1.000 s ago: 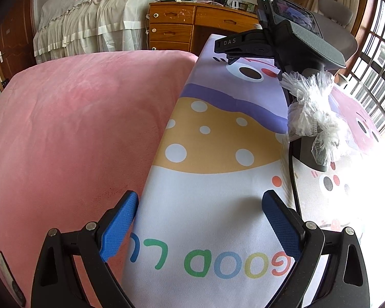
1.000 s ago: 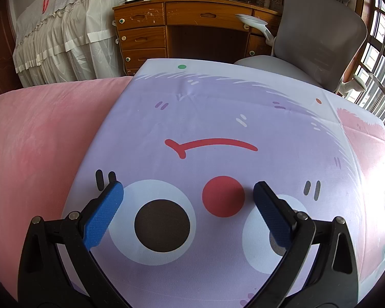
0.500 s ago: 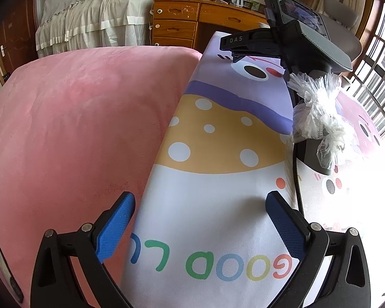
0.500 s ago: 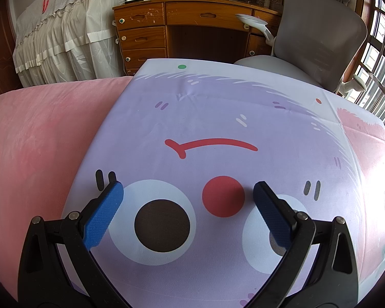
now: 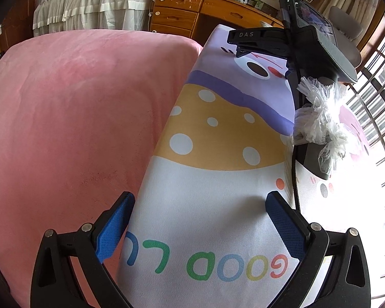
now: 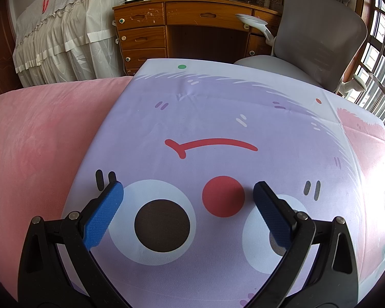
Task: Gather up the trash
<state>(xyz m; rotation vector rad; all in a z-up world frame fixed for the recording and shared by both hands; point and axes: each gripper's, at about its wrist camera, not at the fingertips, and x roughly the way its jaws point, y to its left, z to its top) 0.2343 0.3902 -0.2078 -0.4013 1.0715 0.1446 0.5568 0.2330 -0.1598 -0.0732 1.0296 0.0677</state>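
Both sets of jaws spread wide, nothing between them. Left gripper [image 5: 200, 200] hangs over the cartoon-print cloth [image 5: 218, 179] on the table, its left blue pad at the cloth's edge where the pink cushion [image 5: 77, 115] begins. Right gripper [image 6: 187, 192] sits low over the same cloth [image 6: 218, 118] — jaws framing the printed red dot and two printed eyes.

Trash: a crumpled clear plastic bag [image 5: 320, 118], at about 1 o'clock from the left jaws in the left wrist view, well apart from them. It lies against the body of the other gripper tool [image 5: 310, 51], below its grey top end and to the right of a black cable [image 5: 294, 169] running down the cloth. Cannot tell whether the bag rests on the cloth or hangs on the tool. Bag does not show in the right wrist view.

Background, right wrist view: wooden desk [image 6: 192, 23] at 12 o'clock, grey office chair [image 6: 320, 38] at 1–2 o'clock, lace-draped furniture [image 6: 64, 38] at 10–11 o'clock, barred window [image 6: 382, 59] at 3 o'clock. Pink cushion [image 6: 38, 141] at 9 o'clock, touching the cloth's left edge.
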